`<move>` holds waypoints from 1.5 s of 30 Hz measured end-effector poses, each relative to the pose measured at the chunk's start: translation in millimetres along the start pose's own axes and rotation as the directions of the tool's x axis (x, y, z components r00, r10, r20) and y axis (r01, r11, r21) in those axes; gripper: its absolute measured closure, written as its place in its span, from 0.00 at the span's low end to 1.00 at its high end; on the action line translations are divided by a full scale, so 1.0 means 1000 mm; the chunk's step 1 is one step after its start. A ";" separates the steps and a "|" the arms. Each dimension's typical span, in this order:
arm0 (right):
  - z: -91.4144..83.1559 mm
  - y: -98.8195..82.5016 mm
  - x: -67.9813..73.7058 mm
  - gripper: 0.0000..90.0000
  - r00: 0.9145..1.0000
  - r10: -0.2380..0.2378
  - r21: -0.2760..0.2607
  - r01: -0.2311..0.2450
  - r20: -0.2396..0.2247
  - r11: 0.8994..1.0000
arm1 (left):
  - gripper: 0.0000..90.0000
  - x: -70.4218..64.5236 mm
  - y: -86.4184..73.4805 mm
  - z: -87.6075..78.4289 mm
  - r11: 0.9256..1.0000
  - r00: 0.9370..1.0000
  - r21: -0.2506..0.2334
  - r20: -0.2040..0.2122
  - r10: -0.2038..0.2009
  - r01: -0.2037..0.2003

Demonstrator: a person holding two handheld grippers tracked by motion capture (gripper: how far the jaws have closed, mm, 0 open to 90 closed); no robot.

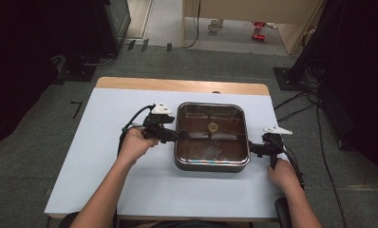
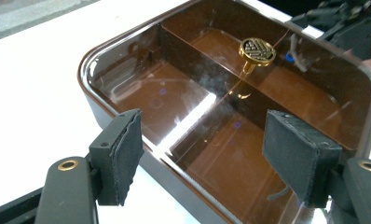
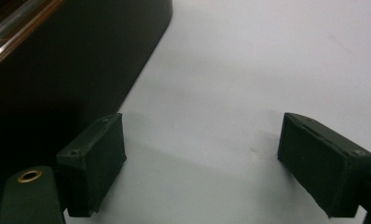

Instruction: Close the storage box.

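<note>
A square dark pan (image 1: 211,165) with a brown see-through lid (image 1: 225,142) stands mid-table. The lid carries a round gold knob (image 1: 212,127), and a divider shows beneath the glass. My left gripper (image 1: 180,135) is at the pan's left edge, open. In the left gripper view its pads (image 2: 127,140) hang over the near rim (image 2: 174,179) with the knob (image 2: 257,50) farther off, and nothing is pinched. My right gripper (image 1: 251,149) stands open just off the pan's right side. In the right gripper view its jaws (image 3: 202,135) sit over bare table beside the pan's dark wall (image 3: 72,60).
The white table top (image 1: 106,180) has a wooden strip (image 1: 177,85) along its far edge. Black stands and cables (image 1: 301,99) lie on the grey floor around it. My right gripper (image 2: 346,23) also shows beyond the pan in the left gripper view.
</note>
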State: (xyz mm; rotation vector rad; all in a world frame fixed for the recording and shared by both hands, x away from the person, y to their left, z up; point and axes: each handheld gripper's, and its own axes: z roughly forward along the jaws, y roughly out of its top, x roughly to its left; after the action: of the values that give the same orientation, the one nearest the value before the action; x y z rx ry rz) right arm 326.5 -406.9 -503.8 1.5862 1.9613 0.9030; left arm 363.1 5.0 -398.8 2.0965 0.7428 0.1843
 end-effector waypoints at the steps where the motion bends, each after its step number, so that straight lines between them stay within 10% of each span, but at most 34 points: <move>1: 0.000 0.000 0.000 0.16 1.000 0.000 0.000 0.000 0.000 1.000 | 0.32 0.001 -0.002 -0.002 1.000 1.000 -0.004 -0.007 -0.002 0.002; 24: 0.000 0.000 0.000 0.16 1.000 0.000 0.002 0.000 0.001 1.000 | 0.30 0.020 -0.073 -0.029 0.999 0.990 0.013 -0.133 -0.042 0.044; 33: 0.000 0.000 0.000 0.16 1.000 0.000 0.002 0.000 0.001 1.000 | 0.27 0.010 -0.113 -0.006 0.984 0.966 0.121 -0.240 -0.096 0.128; 45: 0.000 0.000 0.000 0.16 1.000 0.001 0.001 -0.001 0.001 1.000 | 0.16 -0.001 -0.127 0.001 0.995 0.965 0.079 -0.260 -0.036 0.059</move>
State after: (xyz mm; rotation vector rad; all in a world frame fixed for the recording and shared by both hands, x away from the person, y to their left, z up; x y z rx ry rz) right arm 326.5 -406.8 -503.7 1.5881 1.9612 0.9015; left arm 306.9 58.7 -499.3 2.1581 0.9704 0.4124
